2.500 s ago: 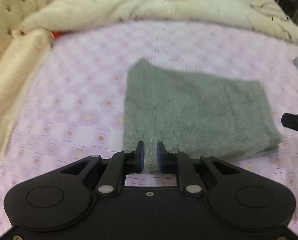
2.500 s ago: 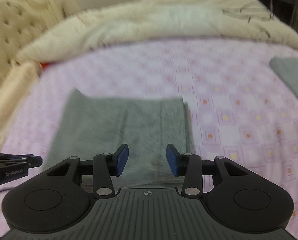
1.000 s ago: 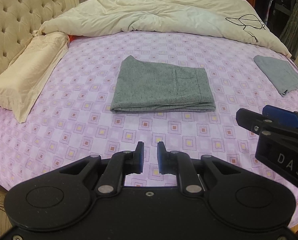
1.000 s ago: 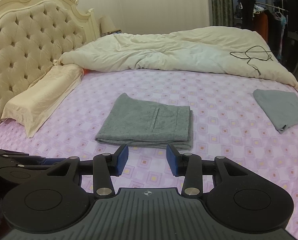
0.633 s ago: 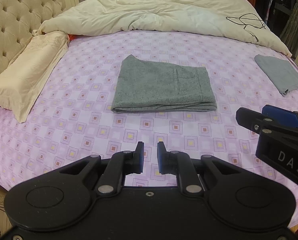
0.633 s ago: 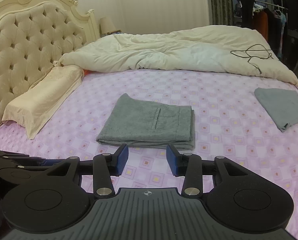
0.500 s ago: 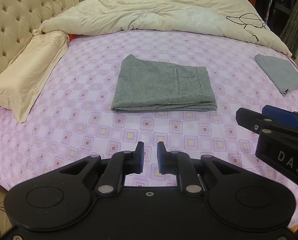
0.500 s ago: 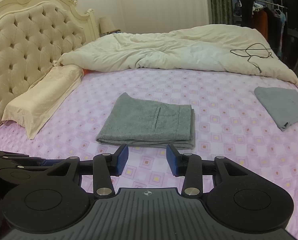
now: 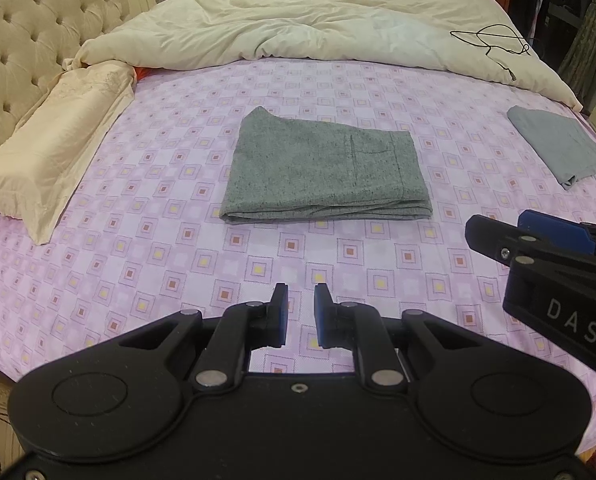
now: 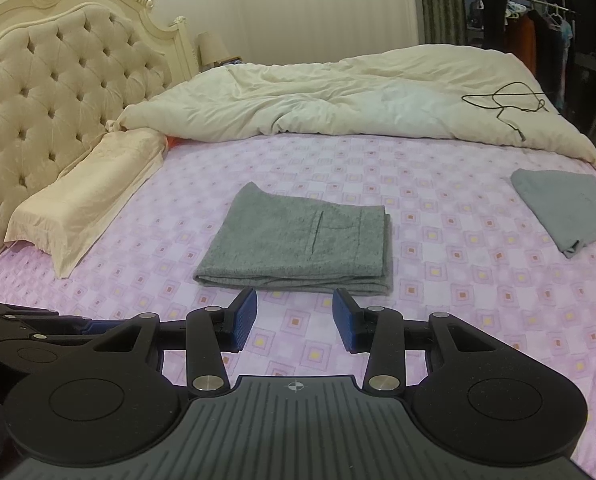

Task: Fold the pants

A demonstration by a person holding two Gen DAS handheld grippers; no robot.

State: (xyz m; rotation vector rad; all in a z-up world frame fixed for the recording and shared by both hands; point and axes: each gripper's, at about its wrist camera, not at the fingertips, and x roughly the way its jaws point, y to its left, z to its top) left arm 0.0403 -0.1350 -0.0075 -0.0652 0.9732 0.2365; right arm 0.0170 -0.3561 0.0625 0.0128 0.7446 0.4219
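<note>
Grey pants (image 9: 322, 172) (image 10: 302, 246) lie folded into a flat rectangle in the middle of the bed, pocket side up. My left gripper (image 9: 300, 312) hangs above the bedsheet well in front of them, open by a narrow gap with nothing between its blue pads. My right gripper (image 10: 294, 318) is also back from the pants, open wider and empty. In the left wrist view the right gripper (image 9: 538, 240) shows from the side at the right edge. The left gripper's body appears at the lower left of the right wrist view.
The bed has a lilac checked sheet (image 9: 138, 208) (image 10: 458, 264). A cream pillow (image 9: 46, 152) lies at the left by the tufted headboard (image 10: 50, 92). A cream duvet (image 9: 318, 24) with a black cable (image 9: 494, 40) fills the back. Another folded grey garment (image 9: 554, 144) (image 10: 570, 208) lies far right.
Both grippers pulled back and up from the pants earlier, leaving them folded on the bed. Over the last second nothing has visibly moved.
</note>
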